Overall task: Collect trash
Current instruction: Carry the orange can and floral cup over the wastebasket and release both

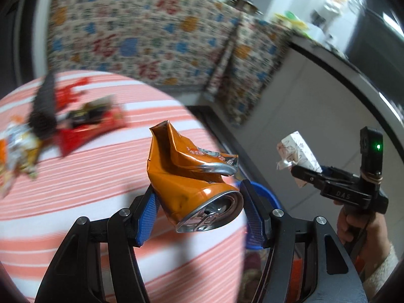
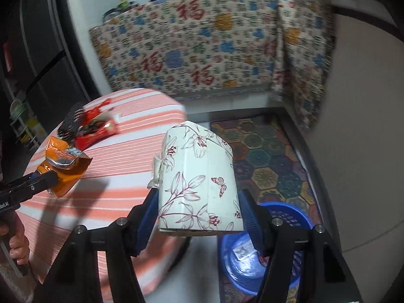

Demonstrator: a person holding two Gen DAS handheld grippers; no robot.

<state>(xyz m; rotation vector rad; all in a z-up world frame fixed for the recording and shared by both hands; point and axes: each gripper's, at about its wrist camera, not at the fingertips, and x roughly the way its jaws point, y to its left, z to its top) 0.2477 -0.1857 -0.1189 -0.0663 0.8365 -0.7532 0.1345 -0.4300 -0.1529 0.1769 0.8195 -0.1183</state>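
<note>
Both hands carry a piece of trash at once, which looks like a way to clear two things in one trip to the bin. The left gripper (image 1: 199,212) has its jaws clamped on a crushed orange can (image 1: 186,176), gripped across the lid end so the crumpled body sticks out forward, lifted off the striped counter (image 1: 101,166). The right gripper (image 2: 198,214) has its jaws clamped on the lower sides of a white floral box (image 2: 199,176), which stands roughly upright between the blue pads (image 2: 147,217). Both grips sit near the base of the load, probably because that is the stiffest part of each piece.

The blue basket (image 2: 290,214) sits on the floor just below and beyond the right gripper, with some scraps already inside it, so I judge it to be the bin. The box hangs nearly over its near rim; the can is further off, over the counter edge.

Both grippers point forward and slightly down, side by side but well apart. More trash remains on the counter: red wrappers (image 1: 91,123) and a dark comb-like object (image 1: 44,106), blurred in both views.
</note>
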